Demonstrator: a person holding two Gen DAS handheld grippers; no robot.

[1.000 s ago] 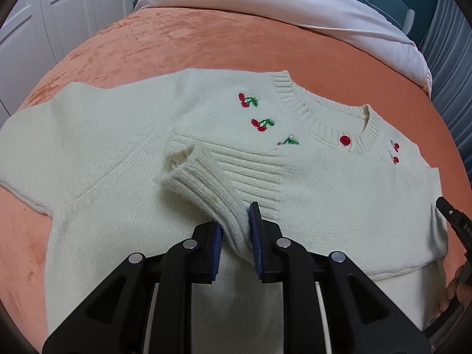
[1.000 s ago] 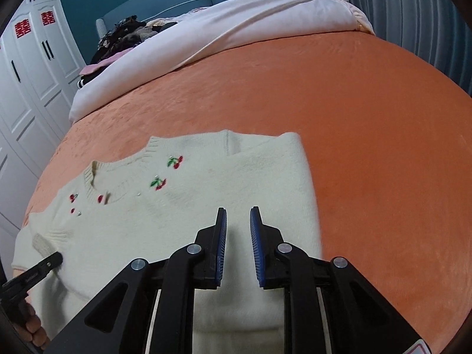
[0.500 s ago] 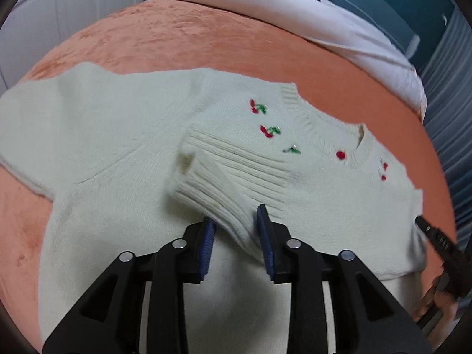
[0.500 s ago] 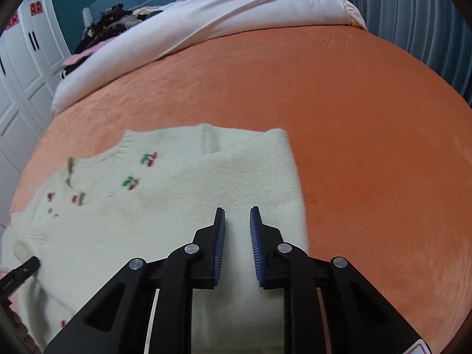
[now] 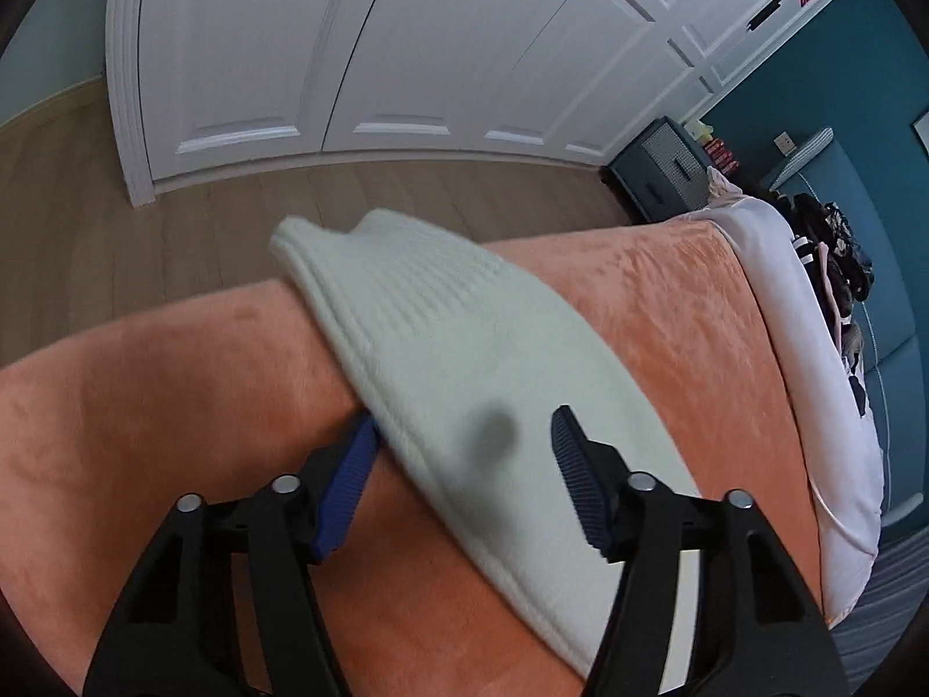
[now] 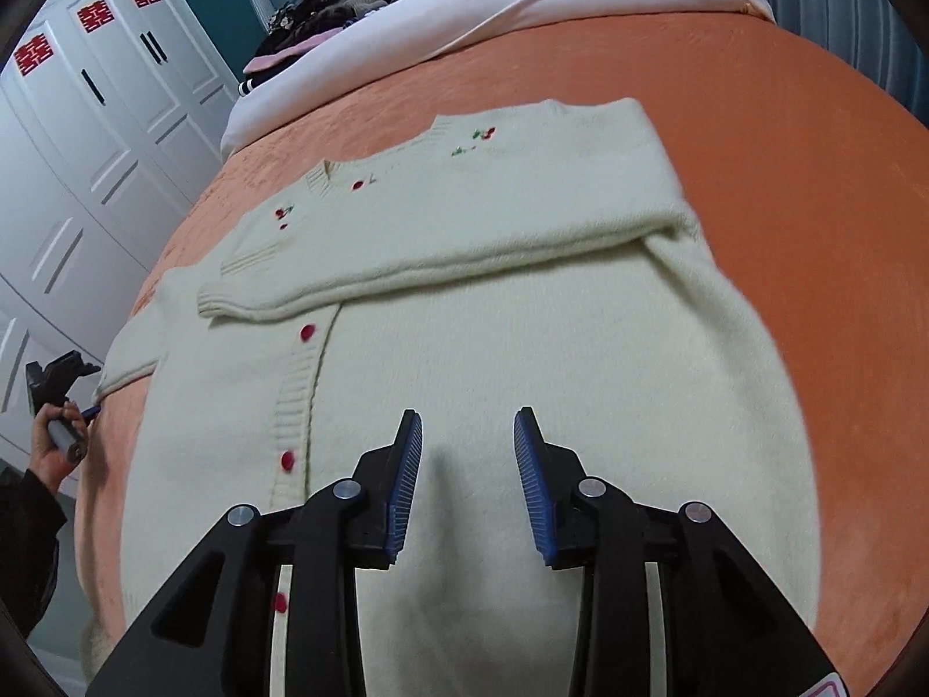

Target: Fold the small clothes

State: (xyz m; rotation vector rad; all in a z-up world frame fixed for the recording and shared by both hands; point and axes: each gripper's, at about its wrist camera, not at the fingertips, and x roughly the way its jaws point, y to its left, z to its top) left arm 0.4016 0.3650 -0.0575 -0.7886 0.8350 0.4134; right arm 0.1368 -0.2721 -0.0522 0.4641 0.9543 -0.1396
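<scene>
A cream knit cardigan (image 6: 522,313) with red buttons and cherry embroidery lies flat on the orange bed cover (image 6: 755,93). One sleeve (image 6: 441,267) lies folded across its chest. My right gripper (image 6: 467,447) is open and empty, low over the cardigan's lower front. My left gripper (image 5: 461,453) is open around the edge of the other sleeve (image 5: 464,360), which lies on the bed's left side; one finger is under the edge. The left gripper also shows in the right wrist view (image 6: 58,377), at the sleeve's end.
A white duvet (image 6: 551,6) and a pile of dark clothes (image 6: 325,6) lie at the head of the bed. White wardrobe doors (image 5: 348,46) and wooden floor (image 5: 174,221) are beyond the bed's left edge. A dark bedside cabinet (image 5: 662,168) stands near the wall.
My left gripper let go of the folded sleeve, left it across the chest, and swung out to the other sleeve at the bed's left edge. My right gripper opened wider and pulled back toward the hem.
</scene>
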